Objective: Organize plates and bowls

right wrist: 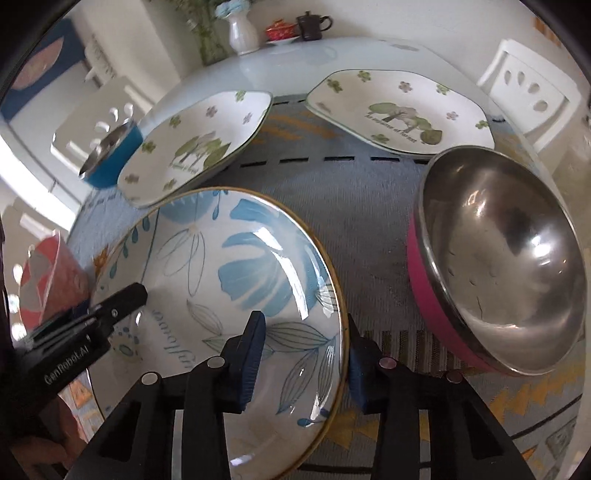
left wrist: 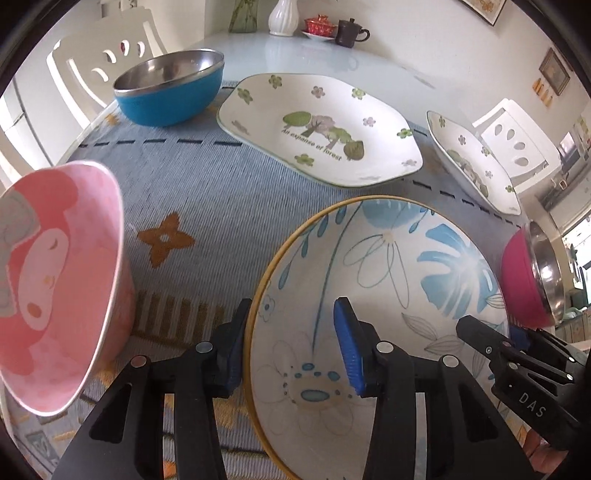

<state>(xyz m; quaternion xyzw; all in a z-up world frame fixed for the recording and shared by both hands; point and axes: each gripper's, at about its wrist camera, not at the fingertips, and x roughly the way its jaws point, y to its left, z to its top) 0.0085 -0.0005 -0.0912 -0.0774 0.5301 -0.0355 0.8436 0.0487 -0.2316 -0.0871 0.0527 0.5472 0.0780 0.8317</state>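
Two wrist cameras, close, tilted steeply down at the table

Both share the leaf plate (left wrist: pixel 369 295) (right wrist: pixel 229 295): left views from 7 o'clock, right from 5 o'clock.

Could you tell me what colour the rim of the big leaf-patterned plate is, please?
The plate has a thin golden-yellow rim, clearest in the left wrist view.

table (left wrist: pixel 295 48) | blue woven mat (left wrist: pixel 207 192) | vase (left wrist: pixel 282 16), dark cup (left wrist: pixel 349 33) at far end
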